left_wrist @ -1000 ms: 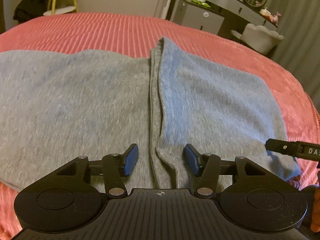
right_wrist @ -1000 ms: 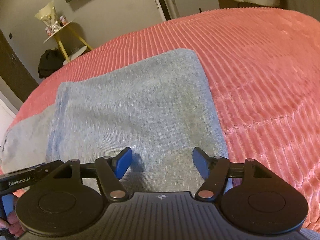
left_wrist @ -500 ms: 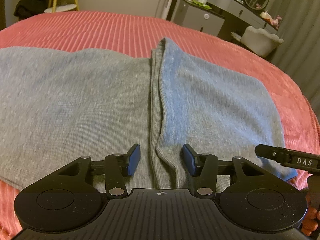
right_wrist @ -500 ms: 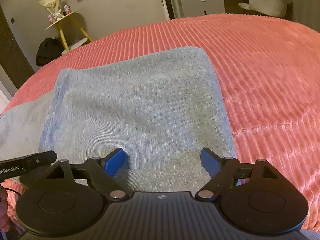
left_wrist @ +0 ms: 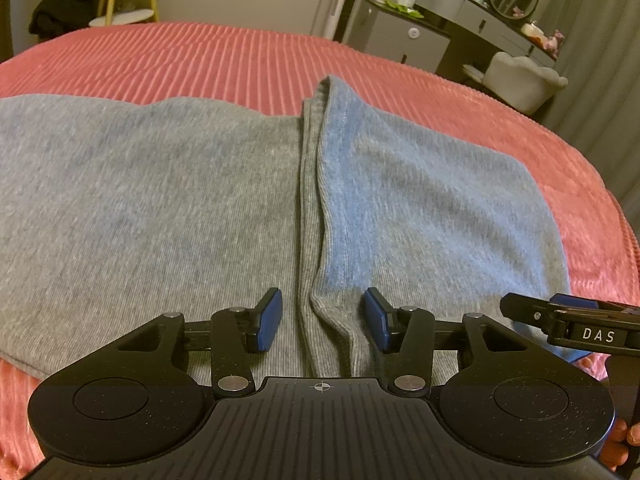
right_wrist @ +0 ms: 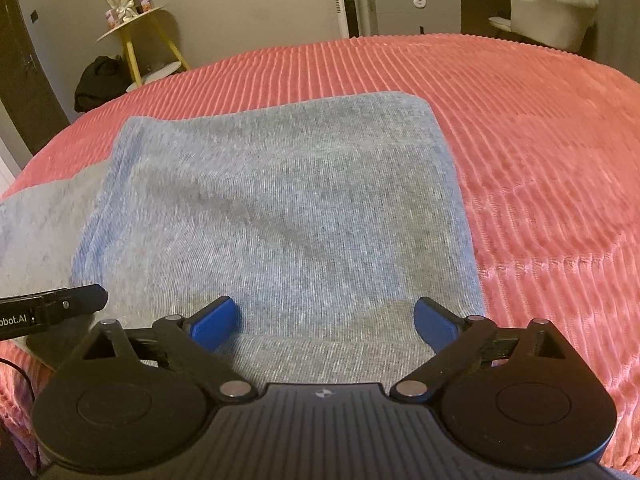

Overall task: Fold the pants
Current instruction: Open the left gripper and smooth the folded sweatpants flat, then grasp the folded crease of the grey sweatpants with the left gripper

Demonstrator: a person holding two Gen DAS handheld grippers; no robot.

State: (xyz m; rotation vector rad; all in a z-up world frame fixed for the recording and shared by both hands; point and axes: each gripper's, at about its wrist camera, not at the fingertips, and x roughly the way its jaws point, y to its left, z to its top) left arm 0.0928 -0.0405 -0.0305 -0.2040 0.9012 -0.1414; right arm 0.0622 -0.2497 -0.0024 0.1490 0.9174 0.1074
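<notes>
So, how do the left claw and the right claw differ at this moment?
The left claw stands about half open, while the right claw is spread wide, its jaws having just been opening. The left claw straddles the raised hem edge of the folded part of the grey pants; the right claw frames only flat cloth on that folded part. Both have blue pads, point down at the pants on the pink bedspread, and grip nothing.

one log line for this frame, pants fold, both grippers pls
stage: first fold laid | pants: flat on bed | left gripper: open, straddling fold edge | right gripper: open, just widened, over folded half, nothing gripped
</notes>
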